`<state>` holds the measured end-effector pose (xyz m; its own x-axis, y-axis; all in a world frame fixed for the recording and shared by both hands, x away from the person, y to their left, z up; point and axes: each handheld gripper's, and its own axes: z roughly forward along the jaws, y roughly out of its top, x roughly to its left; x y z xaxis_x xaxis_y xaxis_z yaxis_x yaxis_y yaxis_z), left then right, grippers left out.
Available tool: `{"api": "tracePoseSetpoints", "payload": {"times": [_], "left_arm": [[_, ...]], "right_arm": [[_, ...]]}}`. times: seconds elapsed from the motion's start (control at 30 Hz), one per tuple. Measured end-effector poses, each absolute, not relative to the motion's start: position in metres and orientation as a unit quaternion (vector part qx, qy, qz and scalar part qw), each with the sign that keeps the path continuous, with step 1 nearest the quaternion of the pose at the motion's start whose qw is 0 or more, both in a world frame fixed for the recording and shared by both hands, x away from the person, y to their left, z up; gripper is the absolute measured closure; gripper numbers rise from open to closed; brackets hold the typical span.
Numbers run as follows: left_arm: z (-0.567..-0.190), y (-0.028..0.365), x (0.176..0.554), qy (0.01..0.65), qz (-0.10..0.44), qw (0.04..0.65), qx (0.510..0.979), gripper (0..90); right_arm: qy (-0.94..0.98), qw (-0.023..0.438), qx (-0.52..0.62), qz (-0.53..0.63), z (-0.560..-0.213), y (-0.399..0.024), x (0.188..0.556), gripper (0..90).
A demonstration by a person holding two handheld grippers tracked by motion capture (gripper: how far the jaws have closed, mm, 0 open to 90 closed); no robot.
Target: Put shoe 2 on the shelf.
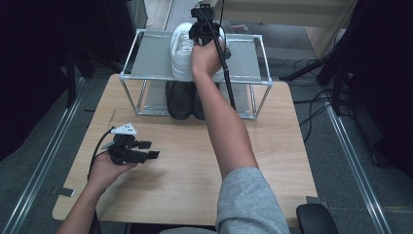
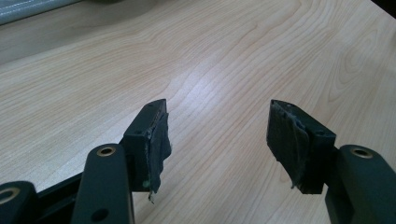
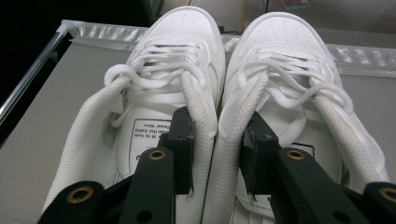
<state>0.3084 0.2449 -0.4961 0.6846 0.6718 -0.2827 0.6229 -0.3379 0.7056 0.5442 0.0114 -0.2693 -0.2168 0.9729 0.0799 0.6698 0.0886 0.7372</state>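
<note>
**Pinched collars on the top shelf**

Right gripper had one jaw inside each shoe, clamped on the two inner collars pressed together, so the pair of white sneakers hung or rested as one bundle on the grey upper shelf of the metal rack. Whether the soles bore fully on the shelf could not be told.

The grip looked the weak point: soft padded collars could slide out of the pads, and if one shoe slipped the other would likely twist and drop. A second risk was the toes, which pointed toward the far rail of the rack (the shelf seemed barely deeper than the shoes), so a push forward might tip them over the back edge.

Dark shoes occupied the lower shelf directly beneath. Open shelf lay to either side of the sneakers. The left gripper sat well apart over the bare wooden table, jaws spread wide and empty, with plenty of room around it.
</note>
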Motion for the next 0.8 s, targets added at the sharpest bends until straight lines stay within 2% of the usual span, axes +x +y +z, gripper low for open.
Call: {"api": "tracePoseSetpoints", "payload": {"times": [0.27,0.8], "left_arm": [[-0.4959,0.2429,0.3110,0.394,0.029,0.417,0.819,39.3],[-0.4961,0.2363,0.3180,0.387,0.025,0.417,0.822,39.2]], "right_arm": [[0.709,0.220,0.578,0.340,-0.2697,0.0092,0.5429,66.2],[0.727,0.210,0.551,0.353,-0.2720,0.0019,0.5409,53.3]]}}
